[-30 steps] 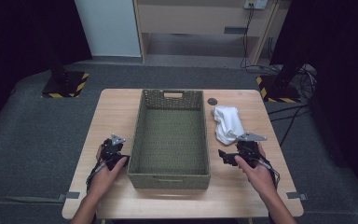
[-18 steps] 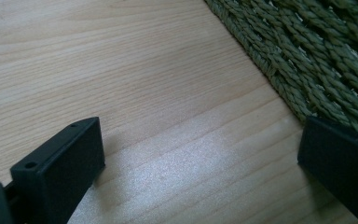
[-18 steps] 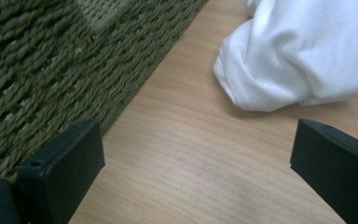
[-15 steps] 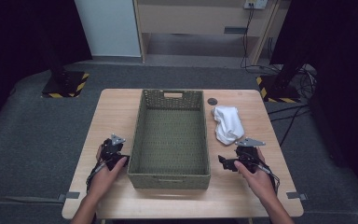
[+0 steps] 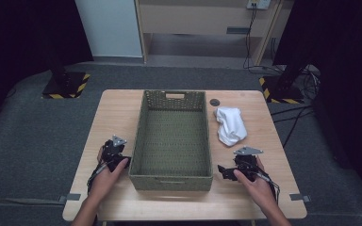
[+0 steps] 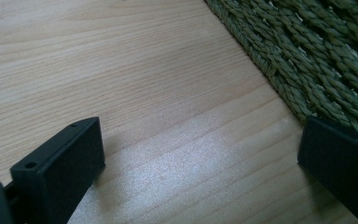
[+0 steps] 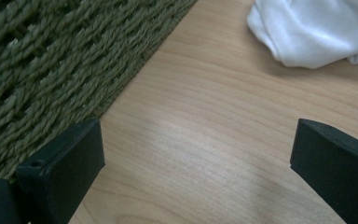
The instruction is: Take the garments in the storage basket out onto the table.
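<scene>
My right fingers (image 5: 222,171) have drawn back toward me since a moment ago, away from the white cloth (image 5: 230,125), which now lies a little farther ahead of them on the desk (image 5: 122,108), crumpled and untouched. I judge from this that the grasp of the cloth has not begun; I am only setting my hand for the approach. In the right gripper view my two black fingers (image 7: 60,168) stand wide apart with nothing between them except bare wood, the cloth ahead and a bit to the right of them, and the woven green basket (image 5: 172,175) just beside the left one. My left fingers (image 5: 122,162) have stayed where they were, close against the other long wall of the basket; in the left gripper view they are also spread wide and empty, the basket wall near the right one. The basket has nothing inside it. A small dark round thing (image 5: 214,101) lies beyond the cloth. I can read no brand, label or writing anywhere.
</scene>
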The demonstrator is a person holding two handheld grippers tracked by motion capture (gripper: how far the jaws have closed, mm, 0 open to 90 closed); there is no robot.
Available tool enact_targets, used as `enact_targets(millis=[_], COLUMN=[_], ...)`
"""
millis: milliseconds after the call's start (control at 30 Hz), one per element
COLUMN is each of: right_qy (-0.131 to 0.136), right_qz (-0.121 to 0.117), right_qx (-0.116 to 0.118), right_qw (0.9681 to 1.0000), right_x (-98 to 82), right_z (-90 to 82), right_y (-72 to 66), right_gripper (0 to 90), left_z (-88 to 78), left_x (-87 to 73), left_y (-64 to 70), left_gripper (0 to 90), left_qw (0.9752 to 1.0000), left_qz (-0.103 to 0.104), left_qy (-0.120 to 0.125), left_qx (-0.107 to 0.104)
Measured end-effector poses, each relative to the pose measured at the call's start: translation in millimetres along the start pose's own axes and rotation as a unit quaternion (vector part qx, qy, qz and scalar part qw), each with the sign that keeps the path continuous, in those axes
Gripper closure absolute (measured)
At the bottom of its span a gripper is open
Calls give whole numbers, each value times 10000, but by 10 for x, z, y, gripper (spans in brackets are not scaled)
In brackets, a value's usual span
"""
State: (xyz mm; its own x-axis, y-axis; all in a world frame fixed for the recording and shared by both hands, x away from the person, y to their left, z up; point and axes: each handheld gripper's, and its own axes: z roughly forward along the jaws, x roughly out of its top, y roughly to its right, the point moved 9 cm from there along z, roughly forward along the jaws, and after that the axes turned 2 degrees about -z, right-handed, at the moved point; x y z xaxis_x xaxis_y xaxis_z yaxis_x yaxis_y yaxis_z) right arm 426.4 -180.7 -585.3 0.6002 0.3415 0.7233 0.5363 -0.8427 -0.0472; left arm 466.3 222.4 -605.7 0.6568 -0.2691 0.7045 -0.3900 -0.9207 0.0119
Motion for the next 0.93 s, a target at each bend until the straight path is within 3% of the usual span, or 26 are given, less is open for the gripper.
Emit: enact_targets(millis=[533,667,933], right_qy=[-226,-199,-62], right_qz=[-107,-296,-291], right_qx=[-28,-163,-188], right_qw=[9997,9992,9994], right_x=[-175,-197,-206], right_z=[115,134,133], right_y=[-51,-63,-63], right_gripper=[15,3,3], left_z=[0,0,0], left_x=[0,0,0], left_y=[0,0,0], left_gripper=[0,0,0], left_qw=[10000,10000,10000], left_qz=[1,1,1], left_qy=[0,0,-1], left_qx=[1,0,0])
